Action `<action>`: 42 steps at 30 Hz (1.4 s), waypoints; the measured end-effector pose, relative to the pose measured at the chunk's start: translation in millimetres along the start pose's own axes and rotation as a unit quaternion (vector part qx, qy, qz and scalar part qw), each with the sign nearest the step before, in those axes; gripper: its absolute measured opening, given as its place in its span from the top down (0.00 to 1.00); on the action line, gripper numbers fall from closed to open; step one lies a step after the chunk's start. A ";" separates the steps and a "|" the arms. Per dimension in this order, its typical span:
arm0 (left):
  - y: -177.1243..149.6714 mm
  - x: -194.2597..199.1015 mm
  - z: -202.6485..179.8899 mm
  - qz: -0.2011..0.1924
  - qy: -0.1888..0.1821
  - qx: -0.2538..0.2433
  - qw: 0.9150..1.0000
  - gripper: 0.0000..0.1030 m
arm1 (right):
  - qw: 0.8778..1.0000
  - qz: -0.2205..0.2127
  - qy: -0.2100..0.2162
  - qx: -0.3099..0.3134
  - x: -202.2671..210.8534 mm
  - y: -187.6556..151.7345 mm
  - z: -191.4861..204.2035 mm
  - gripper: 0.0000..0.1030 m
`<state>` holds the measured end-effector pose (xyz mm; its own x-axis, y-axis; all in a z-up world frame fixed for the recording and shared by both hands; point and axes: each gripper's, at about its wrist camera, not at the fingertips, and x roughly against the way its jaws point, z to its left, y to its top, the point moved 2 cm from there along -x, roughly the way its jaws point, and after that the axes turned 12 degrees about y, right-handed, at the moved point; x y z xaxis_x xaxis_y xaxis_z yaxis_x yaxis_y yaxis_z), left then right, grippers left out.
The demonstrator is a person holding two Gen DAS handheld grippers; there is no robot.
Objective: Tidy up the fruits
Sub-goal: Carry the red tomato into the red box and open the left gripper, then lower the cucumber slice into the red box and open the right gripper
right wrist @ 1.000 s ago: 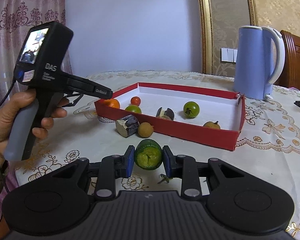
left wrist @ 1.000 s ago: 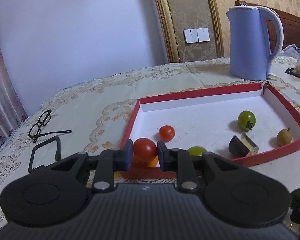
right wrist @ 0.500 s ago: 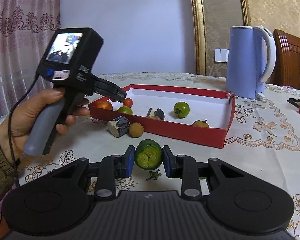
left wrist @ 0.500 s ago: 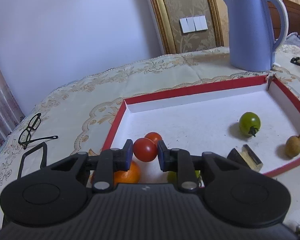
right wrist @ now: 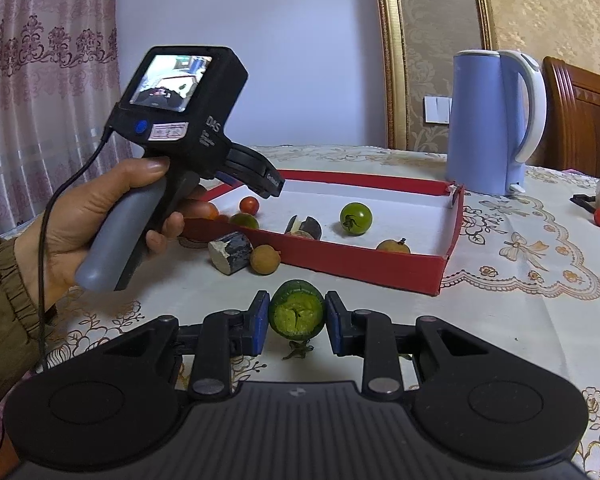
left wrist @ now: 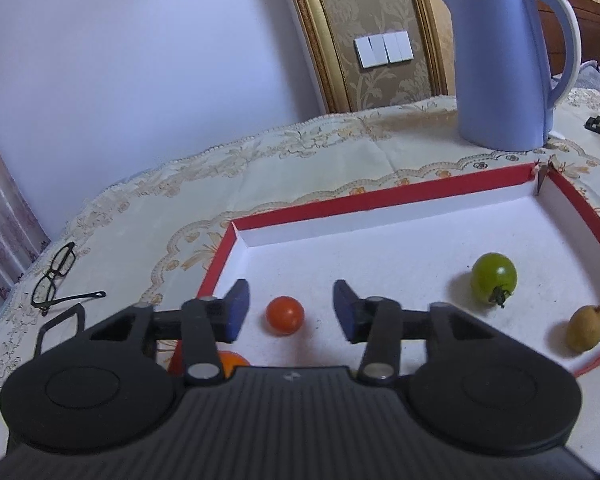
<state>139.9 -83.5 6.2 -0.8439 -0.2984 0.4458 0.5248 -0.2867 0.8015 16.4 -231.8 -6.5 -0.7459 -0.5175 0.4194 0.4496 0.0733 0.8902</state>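
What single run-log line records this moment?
left gripper: jaws just opened, red tomato released in red tray | right gripper: shut on green fruit

Wall: I see pale lilac wall (right wrist: 240, 8), upper centre.
Curtain: pink lace curtain (right wrist: 40, 80), left.
Panel: gilt-framed damask panel (left wrist: 364, 20), upper right.

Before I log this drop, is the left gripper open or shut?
Open. The left gripper has just been opening; its pads stand clear of the red tomato, which sits on the tray floor between them.
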 end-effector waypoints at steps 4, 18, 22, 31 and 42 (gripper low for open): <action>-7.2 11.8 12.1 -0.010 0.015 0.017 1.000 0.31 | 1.000 -0.001 0.001 -0.001 -0.7 0.6 -0.1 0.72; -44.5 36.9 65.5 0.010 0.002 0.096 0.995 0.14 | 1.000 -0.006 0.000 0.015 -9.9 16.7 8.6 0.72; -50.5 43.1 71.4 0.008 -0.001 0.105 0.994 0.11 | 1.000 -0.012 -0.005 0.019 -10.9 25.6 8.0 0.72; -63.7 47.1 76.4 0.015 -0.008 0.116 0.993 0.09 | 0.999 -0.016 -0.011 0.026 -26.6 49.6 1.7 0.72; -76.3 44.0 89.3 0.021 -0.006 0.128 0.991 0.07 | 0.999 -0.006 -0.038 0.010 -69.9 81.1 -21.9 0.72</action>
<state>52.8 6.6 0.3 -0.8239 -0.2933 0.4849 0.5155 -0.0326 0.8563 115.7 -208.3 32.5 -0.7864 -0.4525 0.4205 0.4312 0.0851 0.8982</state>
